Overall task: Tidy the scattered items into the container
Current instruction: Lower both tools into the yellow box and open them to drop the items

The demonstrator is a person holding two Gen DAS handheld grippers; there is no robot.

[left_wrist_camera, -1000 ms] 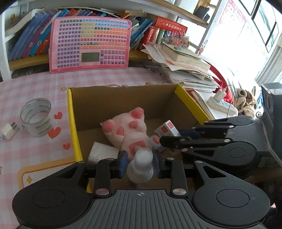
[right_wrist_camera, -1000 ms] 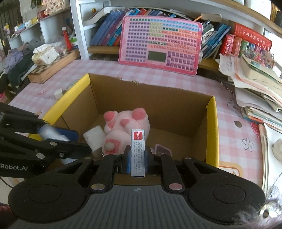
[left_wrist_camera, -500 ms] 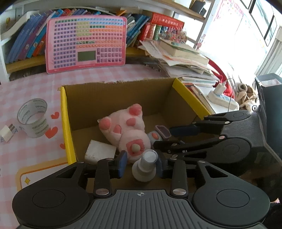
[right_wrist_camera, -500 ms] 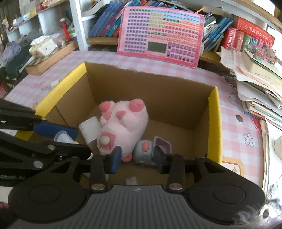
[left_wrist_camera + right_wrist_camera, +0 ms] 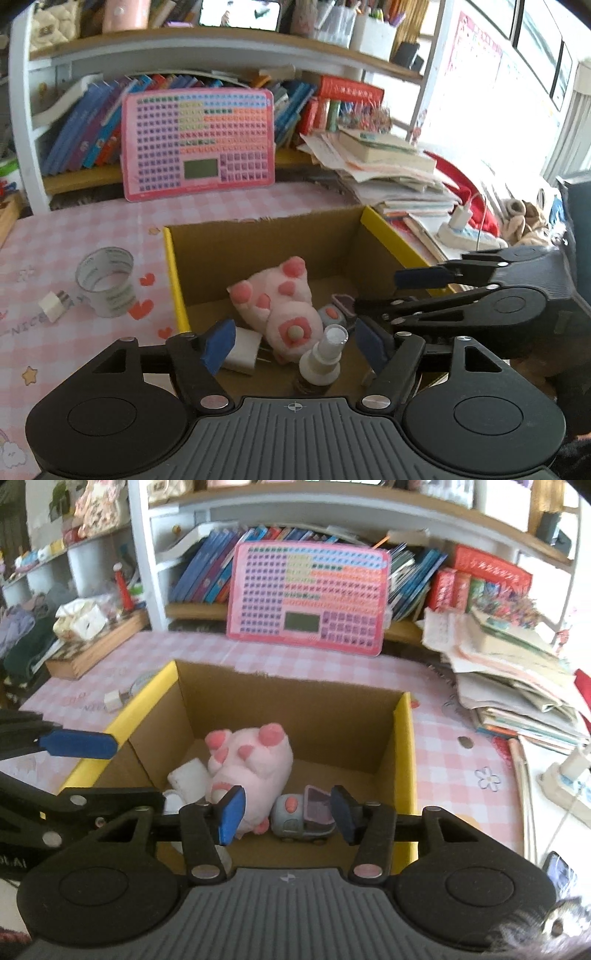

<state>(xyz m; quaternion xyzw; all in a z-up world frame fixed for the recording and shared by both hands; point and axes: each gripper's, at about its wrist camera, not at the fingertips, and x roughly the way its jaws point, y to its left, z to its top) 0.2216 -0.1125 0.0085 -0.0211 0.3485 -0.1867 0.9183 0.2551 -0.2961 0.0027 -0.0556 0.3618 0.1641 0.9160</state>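
Note:
A cardboard box with yellow flaps [image 5: 173, 273] [image 5: 402, 760] stands on the pink checked table. Inside lie a pink plush toy [image 5: 277, 306] [image 5: 251, 764], a small grey toy car [image 5: 299, 812] [image 5: 330, 314], a white block [image 5: 242, 350] [image 5: 188, 779] and a small white-capped bottle [image 5: 325, 354]. My left gripper [image 5: 293, 345] is open just above the bottle, at the box's near edge. My right gripper [image 5: 286, 814] is open and empty above the toy car. A tape roll [image 5: 107, 280] and a small white plug [image 5: 53, 304] lie on the table left of the box.
A pink keyboard toy [image 5: 197, 142] [image 5: 308, 598] leans against a bookshelf behind the box. A stack of papers and books [image 5: 388, 166] [image 5: 517, 668] sits at the right. A power strip [image 5: 565, 779] lies at the far right. A wooden tray [image 5: 96, 642] stands at the left.
Both grippers opened and pulled back upward. The left let go of the bottle, the right let go of the red and white packet; both items dropped into the box.

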